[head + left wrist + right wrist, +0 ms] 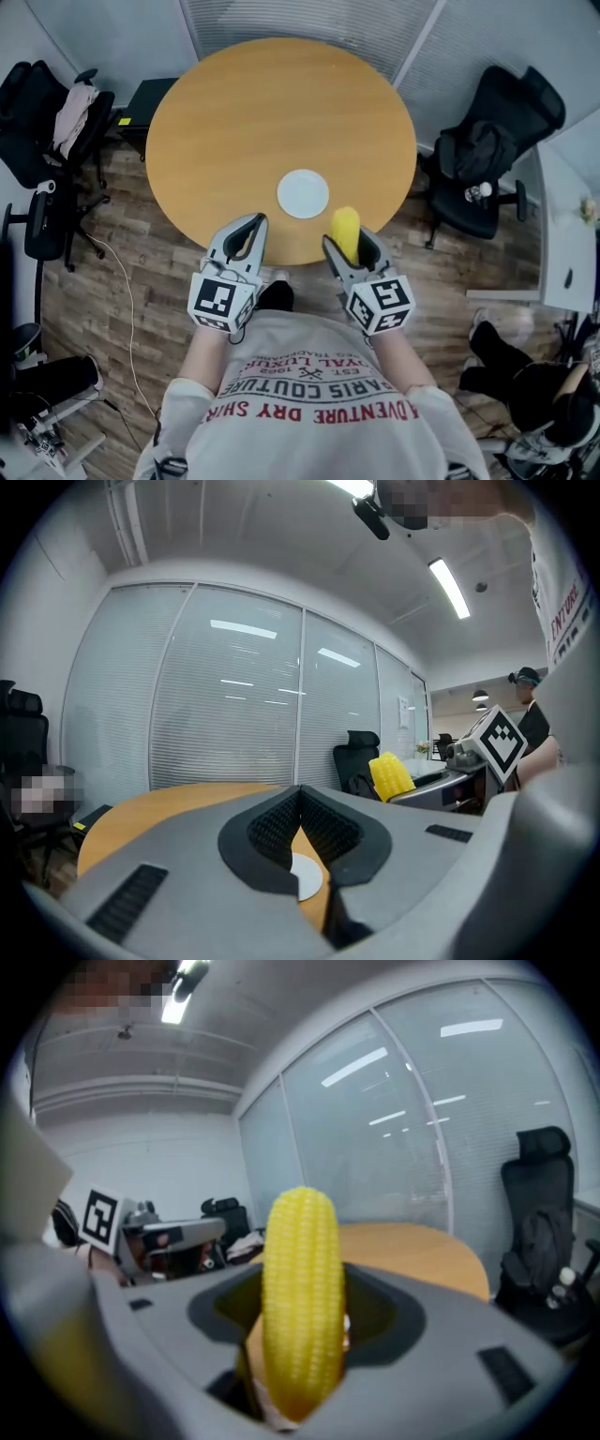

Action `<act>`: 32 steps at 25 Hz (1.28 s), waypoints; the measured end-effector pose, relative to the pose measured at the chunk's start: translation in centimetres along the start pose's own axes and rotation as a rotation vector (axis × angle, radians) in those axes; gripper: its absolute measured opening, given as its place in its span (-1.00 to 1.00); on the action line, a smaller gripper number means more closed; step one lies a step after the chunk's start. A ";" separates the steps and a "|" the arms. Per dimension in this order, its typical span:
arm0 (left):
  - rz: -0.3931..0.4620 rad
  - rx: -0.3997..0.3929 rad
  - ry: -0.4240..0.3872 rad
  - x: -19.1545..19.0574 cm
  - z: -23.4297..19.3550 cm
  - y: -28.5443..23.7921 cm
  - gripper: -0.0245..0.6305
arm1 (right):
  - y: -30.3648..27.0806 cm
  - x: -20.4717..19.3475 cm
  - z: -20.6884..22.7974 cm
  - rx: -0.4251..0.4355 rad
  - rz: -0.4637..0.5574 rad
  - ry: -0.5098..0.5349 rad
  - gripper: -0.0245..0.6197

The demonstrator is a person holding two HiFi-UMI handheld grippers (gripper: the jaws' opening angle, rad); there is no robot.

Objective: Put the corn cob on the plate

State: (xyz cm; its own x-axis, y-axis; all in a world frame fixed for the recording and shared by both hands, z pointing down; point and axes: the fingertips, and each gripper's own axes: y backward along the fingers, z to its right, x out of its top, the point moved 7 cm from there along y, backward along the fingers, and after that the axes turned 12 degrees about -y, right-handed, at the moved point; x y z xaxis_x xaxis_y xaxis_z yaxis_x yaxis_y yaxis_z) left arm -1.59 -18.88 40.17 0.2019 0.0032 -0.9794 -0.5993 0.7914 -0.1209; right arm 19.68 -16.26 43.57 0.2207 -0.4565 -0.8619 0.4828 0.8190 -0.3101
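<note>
A yellow corn cob [346, 232] [301, 1299] stands upright between the jaws of my right gripper [352, 246] [302, 1335], which is shut on it above the round table's near edge. The cob's tip also shows at the right of the left gripper view as the corn cob [391, 776]. A small white plate [303, 193] lies on the wooden table [272, 112], just left of and beyond the cob; a sliver of the plate [307, 876] shows below the left jaws. My left gripper [246, 234] [300, 834] is shut and holds nothing, near the table's front edge.
Black office chairs stand at the left [47, 131] and right [487, 150] of the table. A white desk [567, 234] is at the far right. Glass partition walls [234, 705] close off the far side. The floor is wood planks.
</note>
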 end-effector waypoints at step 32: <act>-0.145 -0.111 0.126 -10.9 -12.7 -13.2 -0.82 | -23.8 -9.3 10.7 -0.198 -0.559 -0.077 -0.09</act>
State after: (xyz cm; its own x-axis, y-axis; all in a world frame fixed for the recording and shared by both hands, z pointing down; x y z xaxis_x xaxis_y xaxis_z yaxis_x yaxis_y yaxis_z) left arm -5.75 -37.13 50.39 0.1983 -0.1877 -0.9620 -0.6539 0.7058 -0.2725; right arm 15.22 -35.19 63.29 0.0432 -0.8548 -0.5171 0.3778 0.4932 -0.7836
